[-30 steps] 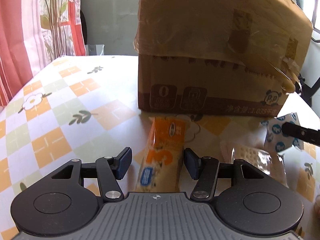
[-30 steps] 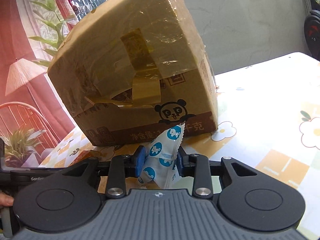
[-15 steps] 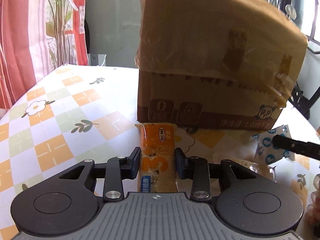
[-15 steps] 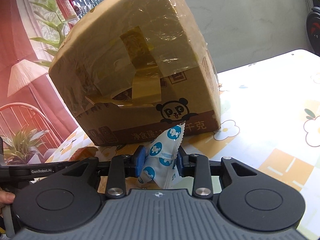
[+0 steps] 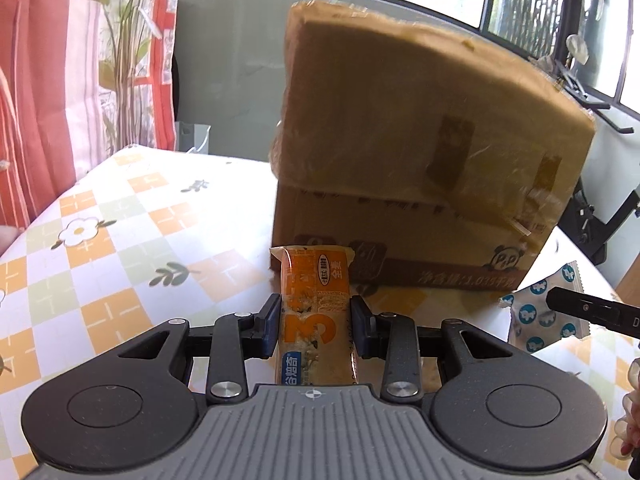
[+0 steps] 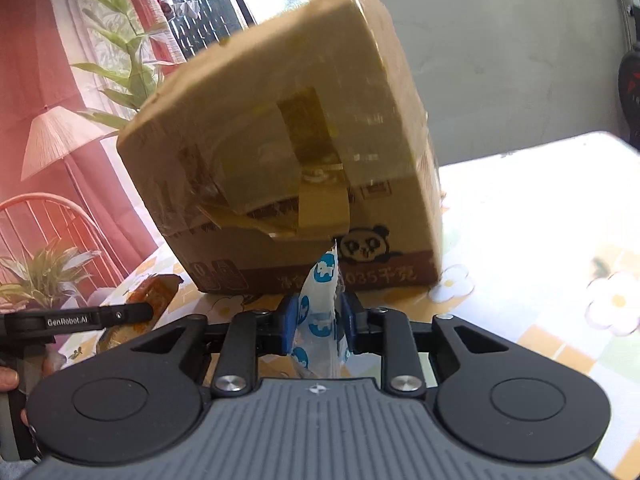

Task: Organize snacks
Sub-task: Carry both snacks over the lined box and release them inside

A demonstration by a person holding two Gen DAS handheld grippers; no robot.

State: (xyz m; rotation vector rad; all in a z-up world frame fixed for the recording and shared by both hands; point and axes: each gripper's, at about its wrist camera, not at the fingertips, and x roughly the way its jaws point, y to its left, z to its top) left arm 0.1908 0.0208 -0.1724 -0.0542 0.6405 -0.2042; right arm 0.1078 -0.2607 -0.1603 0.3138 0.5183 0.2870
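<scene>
Left wrist view: left gripper (image 5: 315, 322) is clamped on an orange snack bar (image 5: 313, 314), its pads pressing both long sides, the bar pointing forward above the checked desk (image 5: 120, 248). Straight ahead stands a taped cardboard box (image 5: 420, 160). At the right edge a blue-and-white packet (image 5: 536, 320) sits in the right gripper's finger

Right wrist view: right gripper (image 6: 318, 318) has just been closing and now pinches the blue-and-white packet (image 6: 320, 312), which stands upright on edge between its pads, before the cardboard box (image 6: 280, 152). Far left, the left gripper (image 6: 120, 314) holds the orange snack bar (image 6: 154, 290)
</scene>
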